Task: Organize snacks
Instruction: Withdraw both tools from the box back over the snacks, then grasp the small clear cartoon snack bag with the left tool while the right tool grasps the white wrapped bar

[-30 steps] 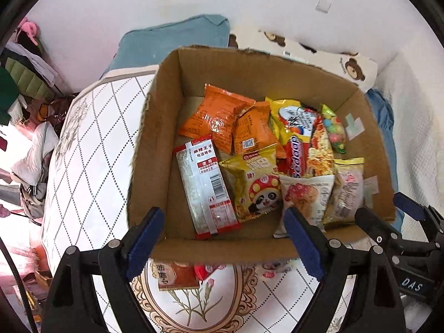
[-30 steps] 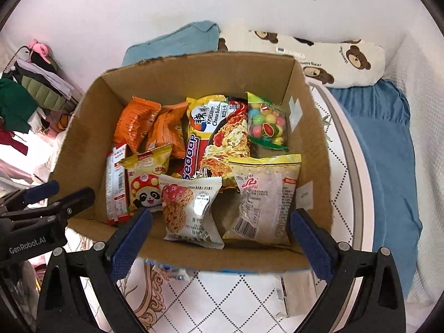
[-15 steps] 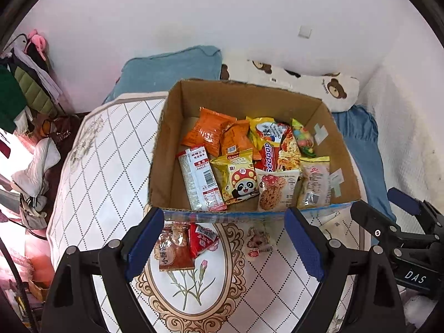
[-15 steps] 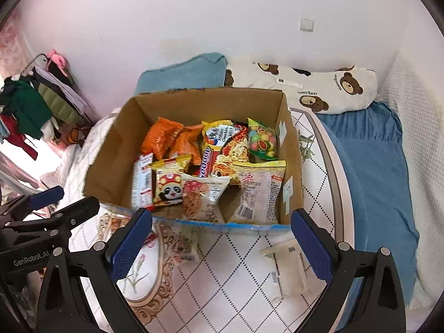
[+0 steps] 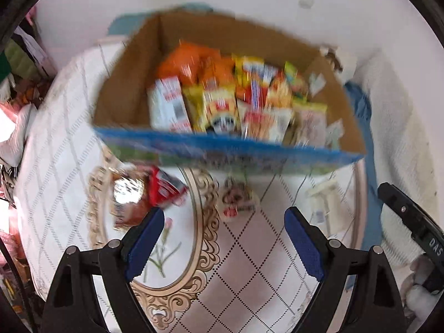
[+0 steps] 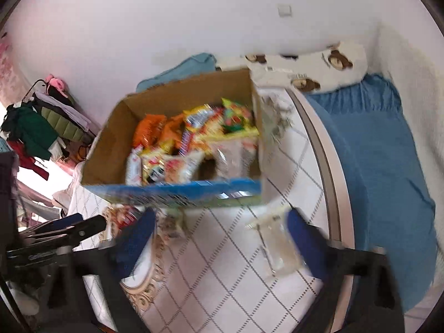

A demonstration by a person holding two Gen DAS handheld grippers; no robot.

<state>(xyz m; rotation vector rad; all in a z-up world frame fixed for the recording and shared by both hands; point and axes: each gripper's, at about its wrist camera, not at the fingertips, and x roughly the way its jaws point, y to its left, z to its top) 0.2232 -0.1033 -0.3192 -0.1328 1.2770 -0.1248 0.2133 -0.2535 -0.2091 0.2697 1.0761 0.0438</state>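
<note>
We hold both black blue-padded grippers, left gripper [image 5: 222, 236] and right gripper [image 6: 219, 236], jaws wide, empty, before the brown cardboard snack box [image 5: 125, 94].

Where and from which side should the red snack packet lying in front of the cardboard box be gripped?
Probably its free near edge. The red foil snack packet lies flat on the quilted bedcover, its left side against another packet, the box behind it. The open left hand-held gripper should approach from the near side, low.

The left claw [image 5: 223, 223], spread wide, hangs over loose packets [image 5: 166, 190] near the snack-filled cardboard box [image 5: 125, 94].
</note>
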